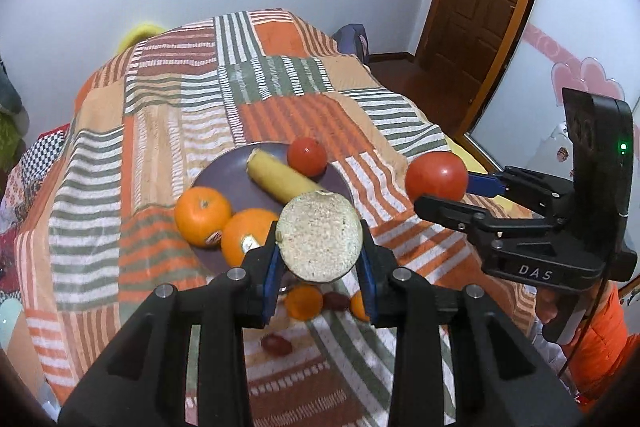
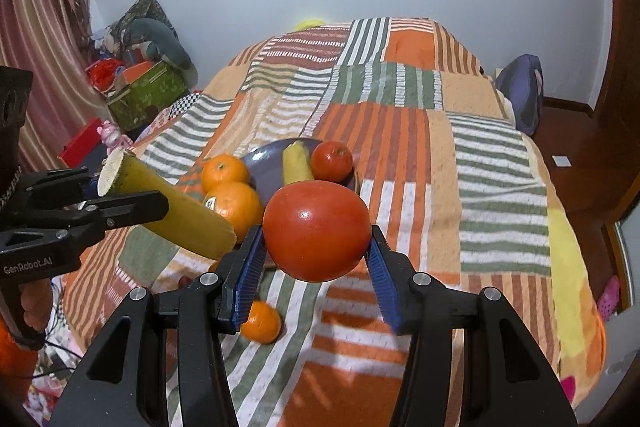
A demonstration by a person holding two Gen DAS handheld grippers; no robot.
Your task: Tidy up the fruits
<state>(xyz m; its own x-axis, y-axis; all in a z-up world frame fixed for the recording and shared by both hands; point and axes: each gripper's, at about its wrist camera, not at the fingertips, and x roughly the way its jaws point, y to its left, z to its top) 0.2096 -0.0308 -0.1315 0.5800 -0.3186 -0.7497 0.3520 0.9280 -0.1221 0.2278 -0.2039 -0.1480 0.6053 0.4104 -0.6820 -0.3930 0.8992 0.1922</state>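
My left gripper (image 1: 320, 247) is shut on a yellow banana piece (image 1: 320, 235), its cut end facing the camera; it shows from the side in the right wrist view (image 2: 176, 215). My right gripper (image 2: 316, 239) is shut on a large red tomato (image 2: 316, 231), also seen in the left wrist view (image 1: 436, 177). Both are held above the bed near a purple plate (image 1: 224, 179) that carries another banana piece (image 1: 280, 177), a smaller tomato (image 1: 307, 155) and two oranges (image 1: 203, 215) at its near edge.
A small orange (image 2: 261, 321) and dark red small fruits (image 1: 276, 345) lie on the striped patchwork blanket (image 1: 160, 131) below the grippers. A wooden door (image 1: 484, 3) stands at the right. Boxes and toys (image 2: 140, 87) sit left of the bed.
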